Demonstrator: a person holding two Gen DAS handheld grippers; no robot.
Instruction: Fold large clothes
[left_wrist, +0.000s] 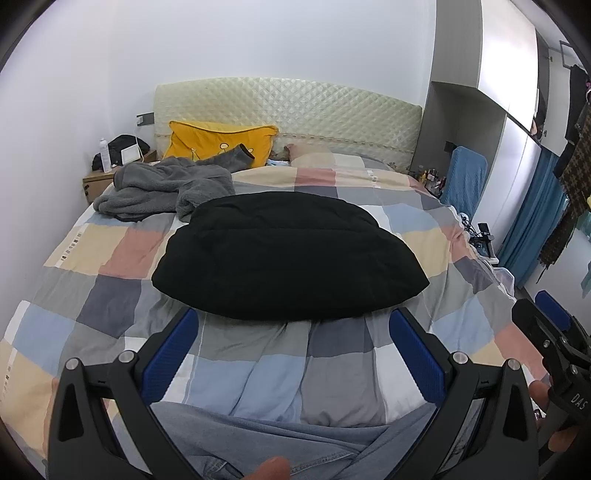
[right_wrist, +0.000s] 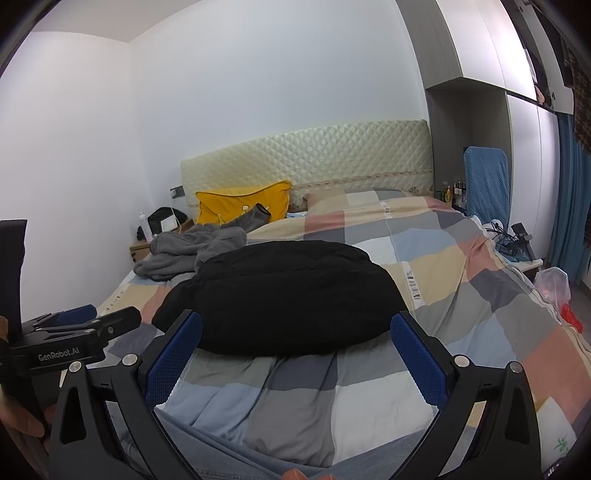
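Lying mid-bed: one black garment (left_wrist: 290, 254), folded into mound. One grey fleece garment (left_wrist: 162, 186) crumpled beyond it, one yellow pillow (left_wrist: 219, 142) further back. Checked quilt (left_wrist: 110, 254), white walls. Left claw (left_wrist: 293, 347), right claw (right_wrist: 295, 349) hover before black garment, both spread wide, empty.

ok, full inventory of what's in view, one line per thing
black garment: 1, black, bundled mid-bed
grey fleece garment: 1, grey, crumpled far left of bed
cushion: 1, yellow, against headboard
quilt: 1, pastel checks, covers bed
headboard: 1, cream quilted, at wall
nightstand: 1, wood, left of bed, bottle and dark bag on top
chair: 1, blue cover, right of bed
curtain: 1, blue, far right
left gripper: blue pads, open, empty, short of black garment
right gripper: blue pads, open, empty
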